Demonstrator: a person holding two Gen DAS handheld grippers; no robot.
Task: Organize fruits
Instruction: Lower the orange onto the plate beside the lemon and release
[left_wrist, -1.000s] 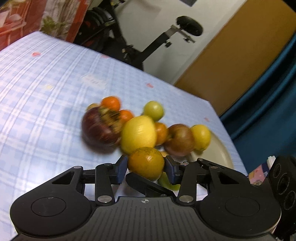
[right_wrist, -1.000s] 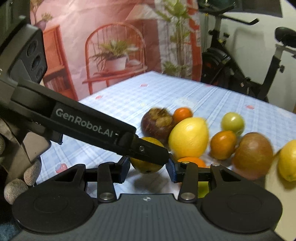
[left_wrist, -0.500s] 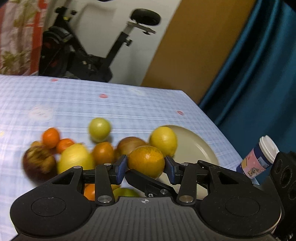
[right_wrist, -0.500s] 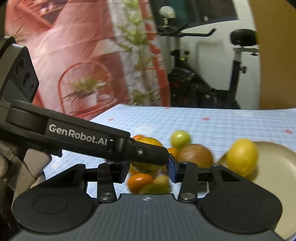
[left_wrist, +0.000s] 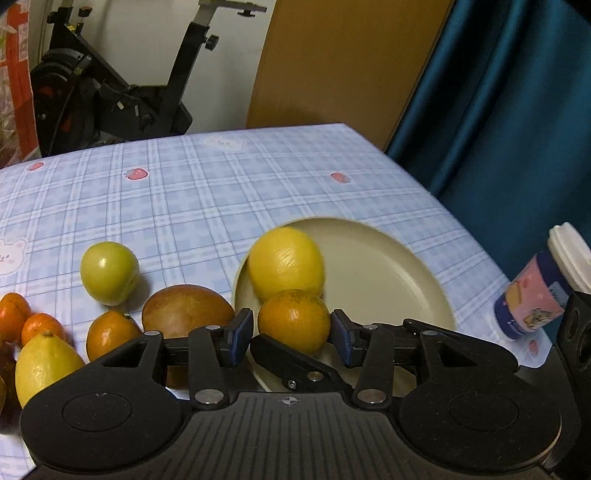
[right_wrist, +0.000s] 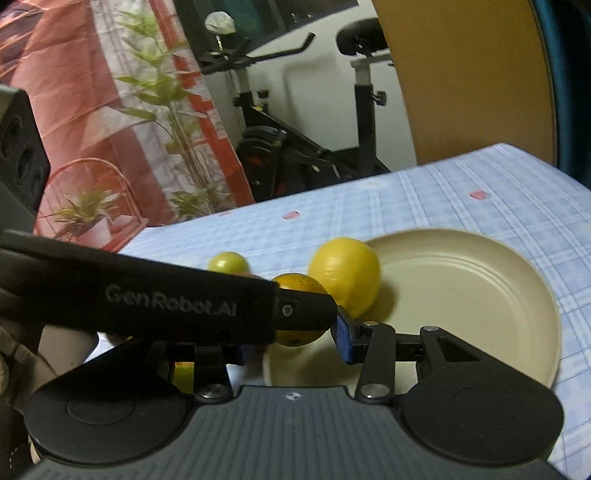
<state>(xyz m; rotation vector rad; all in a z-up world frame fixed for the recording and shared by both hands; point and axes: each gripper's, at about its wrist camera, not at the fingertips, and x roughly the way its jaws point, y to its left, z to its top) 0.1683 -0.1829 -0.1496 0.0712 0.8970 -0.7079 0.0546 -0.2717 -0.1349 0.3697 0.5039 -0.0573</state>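
Observation:
A speckled orange (left_wrist: 293, 321) sits between the blue pads of my left gripper (left_wrist: 291, 324), which is shut on it. My right gripper (right_wrist: 293, 345) grips the same orange (right_wrist: 301, 286) crosswise. One right finger (left_wrist: 299, 365) runs under the fruit in the left wrist view. In the right wrist view the left gripper's finger (right_wrist: 184, 299) covers the right gripper's left pad. The orange hangs over the near left rim of a cream plate (left_wrist: 388, 273) (right_wrist: 461, 295). A lemon (left_wrist: 286, 262) (right_wrist: 345, 277) lies on that rim just behind it.
Left of the plate on the checked cloth lie a green fruit (left_wrist: 109, 273), a brown round fruit (left_wrist: 184, 310), small oranges (left_wrist: 109, 332) and another lemon (left_wrist: 40, 365). A pink and blue cup (left_wrist: 535, 299) stands at the table's right edge. An exercise bike (left_wrist: 122, 103) and a blue curtain (left_wrist: 498, 110) stand beyond.
Both grippers have carried the orange to the right, from over the fruit pile to the plate's left rim. Both views have rolled, and the plate now fills more of each.

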